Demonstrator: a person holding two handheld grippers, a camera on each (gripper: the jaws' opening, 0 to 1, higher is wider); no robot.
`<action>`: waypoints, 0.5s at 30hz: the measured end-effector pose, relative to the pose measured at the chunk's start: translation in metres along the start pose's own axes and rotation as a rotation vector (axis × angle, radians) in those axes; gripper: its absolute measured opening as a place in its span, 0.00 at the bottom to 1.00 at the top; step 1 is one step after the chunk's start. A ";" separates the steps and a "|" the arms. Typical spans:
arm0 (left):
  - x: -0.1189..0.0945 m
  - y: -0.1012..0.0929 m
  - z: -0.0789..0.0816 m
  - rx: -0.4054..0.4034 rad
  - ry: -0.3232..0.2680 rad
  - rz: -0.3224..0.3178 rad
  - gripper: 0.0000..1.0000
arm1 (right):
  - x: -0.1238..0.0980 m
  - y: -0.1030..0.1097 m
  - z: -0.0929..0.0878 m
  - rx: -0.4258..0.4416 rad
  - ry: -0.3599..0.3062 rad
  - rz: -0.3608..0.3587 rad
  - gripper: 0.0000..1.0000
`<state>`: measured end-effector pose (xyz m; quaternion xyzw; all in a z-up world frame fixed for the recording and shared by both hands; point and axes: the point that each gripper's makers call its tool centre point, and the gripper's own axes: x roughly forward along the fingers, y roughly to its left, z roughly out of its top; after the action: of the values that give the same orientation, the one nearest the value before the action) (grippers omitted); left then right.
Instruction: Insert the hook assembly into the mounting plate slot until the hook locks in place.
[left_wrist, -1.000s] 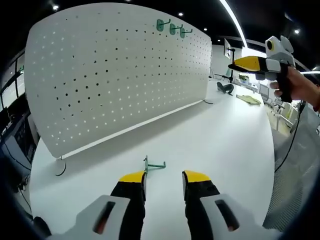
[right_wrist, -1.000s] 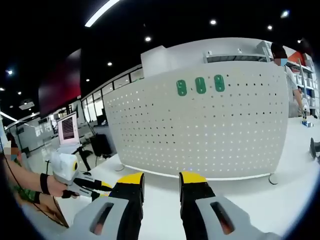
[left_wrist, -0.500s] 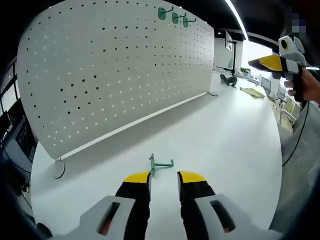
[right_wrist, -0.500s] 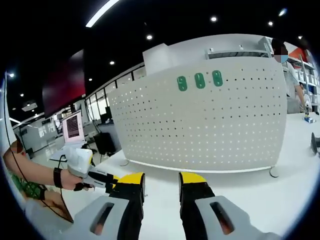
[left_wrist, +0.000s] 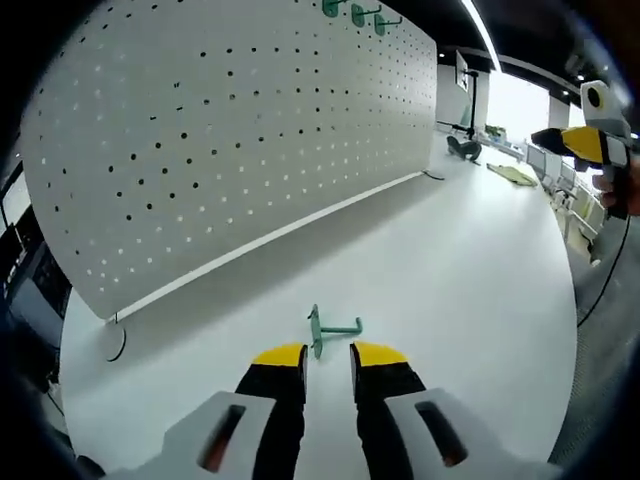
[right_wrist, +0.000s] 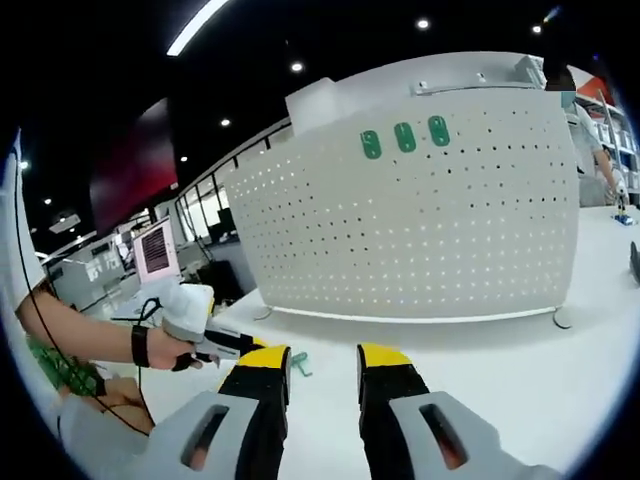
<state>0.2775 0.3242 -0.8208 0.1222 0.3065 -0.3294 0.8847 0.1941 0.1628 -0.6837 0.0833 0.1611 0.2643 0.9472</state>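
- Your left tongs (left_wrist: 328, 355) hung low over the white desk (left_wrist: 450, 280), jaws parted by a narrow gap and gripping nothing, with the green hook (left_wrist: 330, 328) lying flat just beyond their yellow tips.
- The hook lay loose on the desk, its small back plate toward the left jaw and its arm pointing right, well apart from the pegboard (left_wrist: 230, 130); lining the gap up on it reads as your set-up for a pick, not yet a grasp.
- The pegboard stood upright on the desk behind the hook, its rows of holes facing you; that is presumably where the hook was meant to lock in.
- Three more hooks (left_wrist: 355, 14) already sat in a row near the pegboard's top edge, likely the model for where this one belonged.
- Your right tongs (right_wrist: 322, 358) were held off to the side and higher, jaws moderately apart and empty, pointed at the pegboard (right_wrist: 430, 230); keeping them back seemingly left the work area in sight.
- From the right gripper view your left hand (right_wrist: 165, 348) gripped its tool down by the desk, with the hook (right_wrist: 299, 365) a small green shape beside the left jaw tip.
- From the left gripper view the right tongs (left_wrist: 585, 142) showed at the far right edge, well clear of the hook.
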 end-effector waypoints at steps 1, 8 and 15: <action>0.002 0.002 -0.001 -0.004 0.006 0.013 0.14 | 0.000 0.000 0.000 0.002 -0.002 0.001 0.25; 0.011 0.007 -0.004 0.006 0.033 0.033 0.10 | -0.003 -0.003 -0.007 0.025 0.004 -0.009 0.25; 0.018 0.003 -0.007 0.012 0.054 0.023 0.07 | -0.005 -0.004 -0.011 0.032 0.015 -0.014 0.25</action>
<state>0.2872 0.3204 -0.8369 0.1397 0.3269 -0.3176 0.8791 0.1883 0.1573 -0.6939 0.0955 0.1731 0.2558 0.9463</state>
